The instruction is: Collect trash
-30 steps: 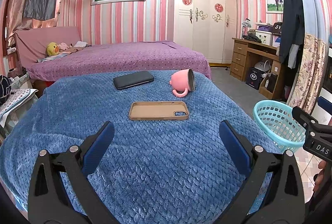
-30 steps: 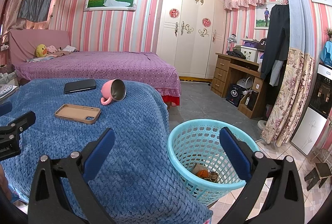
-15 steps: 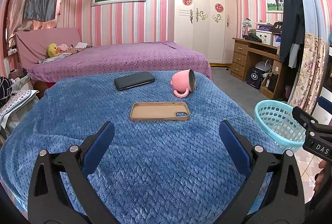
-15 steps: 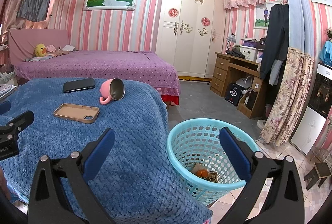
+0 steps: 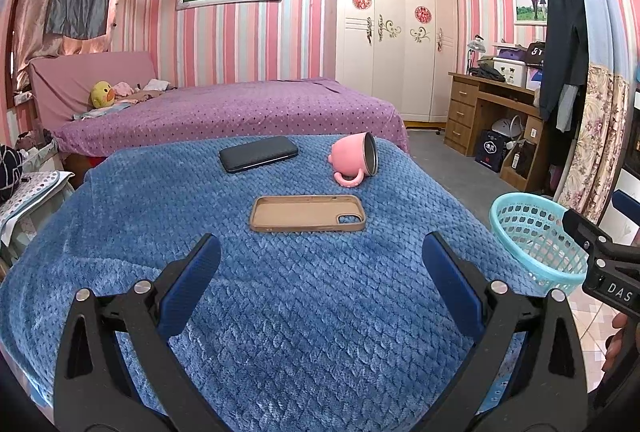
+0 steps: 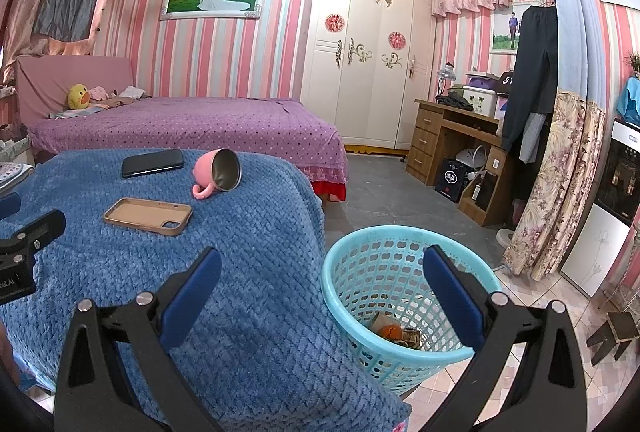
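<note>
A turquoise mesh basket point(image 6: 360, 256) stands on the floor by the right edge of the blue blanket point(image 6: 248, 232); it holds orange and brown trash point(image 6: 394, 334). It also shows in the left wrist view point(image 5: 528, 228). My right gripper point(image 6: 322, 278) is open and empty, above the basket's near rim and the blanket's edge. My left gripper point(image 5: 320, 264) is open and empty above the blanket point(image 5: 304, 296), short of a tan phone case point(image 5: 307, 213). A pink mug point(image 5: 354, 160) lies on its side beyond it, next to a black phone point(image 5: 258, 153).
A purple bed point(image 5: 224, 112) lies behind the blanket. A white wardrobe point(image 5: 392, 40) and a wooden desk point(image 5: 484, 120) stand at the back right. Floral curtains point(image 6: 556, 184) and a small stool point(image 6: 616, 332) are on the right, over tiled floor.
Both grippers stay open and nearly still. The left view has edged slightly closer to the phone case; the right view has shifted a little.
</note>
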`<act>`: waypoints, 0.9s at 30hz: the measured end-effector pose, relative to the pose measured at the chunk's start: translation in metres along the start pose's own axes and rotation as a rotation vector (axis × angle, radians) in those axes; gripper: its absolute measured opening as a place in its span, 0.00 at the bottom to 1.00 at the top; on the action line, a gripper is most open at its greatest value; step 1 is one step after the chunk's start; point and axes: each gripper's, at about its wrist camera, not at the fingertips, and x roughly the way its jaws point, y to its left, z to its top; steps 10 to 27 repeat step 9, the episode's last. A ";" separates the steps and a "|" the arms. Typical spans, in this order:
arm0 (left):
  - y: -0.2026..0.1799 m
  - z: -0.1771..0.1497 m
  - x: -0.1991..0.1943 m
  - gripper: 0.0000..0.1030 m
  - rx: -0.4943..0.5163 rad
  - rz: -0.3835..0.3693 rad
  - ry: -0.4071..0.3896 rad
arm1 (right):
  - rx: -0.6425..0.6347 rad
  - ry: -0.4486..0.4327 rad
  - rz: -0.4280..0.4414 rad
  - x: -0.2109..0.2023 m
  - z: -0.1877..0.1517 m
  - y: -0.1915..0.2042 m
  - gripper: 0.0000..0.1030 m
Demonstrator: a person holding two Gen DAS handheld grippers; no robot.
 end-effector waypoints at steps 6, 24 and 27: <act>-0.002 -0.001 0.000 0.95 0.008 0.008 0.000 | 0.000 0.000 0.000 0.000 0.000 0.000 0.96; -0.002 -0.001 -0.001 0.95 0.008 0.008 0.002 | -0.002 0.002 0.000 0.000 -0.001 0.000 0.96; -0.002 -0.001 -0.001 0.95 0.008 0.008 0.002 | -0.002 0.002 0.000 0.000 -0.001 0.000 0.96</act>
